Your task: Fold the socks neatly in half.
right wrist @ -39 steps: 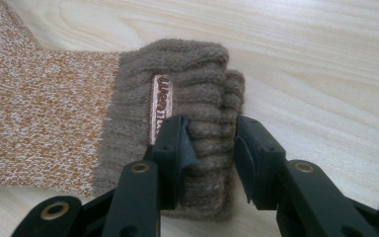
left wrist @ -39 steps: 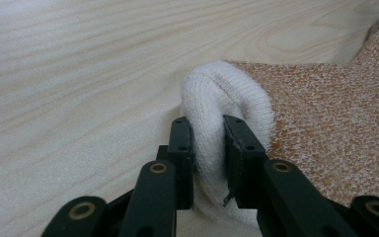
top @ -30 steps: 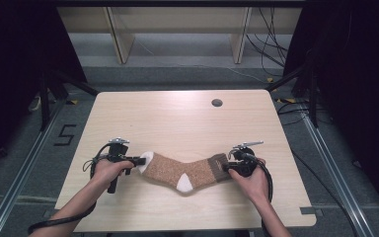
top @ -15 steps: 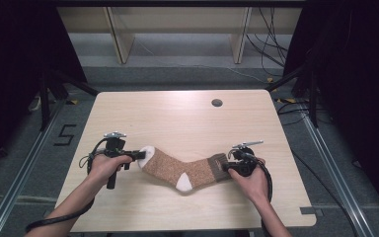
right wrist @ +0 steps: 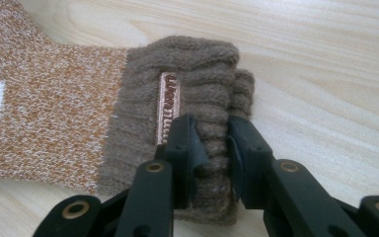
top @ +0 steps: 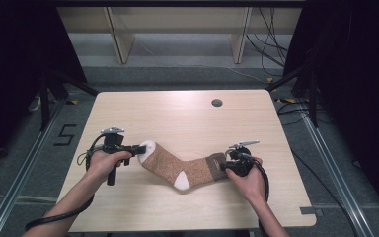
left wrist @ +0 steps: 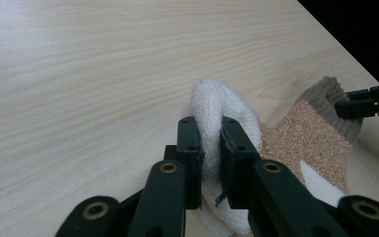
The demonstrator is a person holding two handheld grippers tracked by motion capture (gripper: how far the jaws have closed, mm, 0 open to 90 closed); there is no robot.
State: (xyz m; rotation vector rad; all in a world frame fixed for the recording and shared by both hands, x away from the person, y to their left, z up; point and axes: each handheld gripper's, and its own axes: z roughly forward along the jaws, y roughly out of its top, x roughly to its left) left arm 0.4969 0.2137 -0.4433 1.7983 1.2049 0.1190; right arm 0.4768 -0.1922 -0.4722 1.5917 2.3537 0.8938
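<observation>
Sock (top: 185, 165) flat on table (top: 177, 113), near front edge, bent at heel; toe to left, cuff to right. Brown-flecked body, white toe (left wrist: 217, 113), white heel patch (top: 181, 181), dark ribbed cuff (right wrist: 192, 79) with small woven label (right wrist: 168, 106).

Left gripper (left wrist: 210, 148): jaws clamped on toe, knit bulging up between and above them. Right gripper (right wrist: 217, 148): jaws pinched on cuff edge, a ridge of rib squeezed between them.

Handling, judged: light, soft, fully limp; no stiffness to carry its own shape, so sagging in the middle if lifted by both ends. Knit stretchy, likely to elongate under pull before moving. Grippy rather than slippery against jaws; not fragile, though loops could snag.

Best holds: the two ends, as now. Cuff thick and doubled, good bite. Toe rounded, shallower purchase; deeper bite advisable to avoid slipping off.
</observation>
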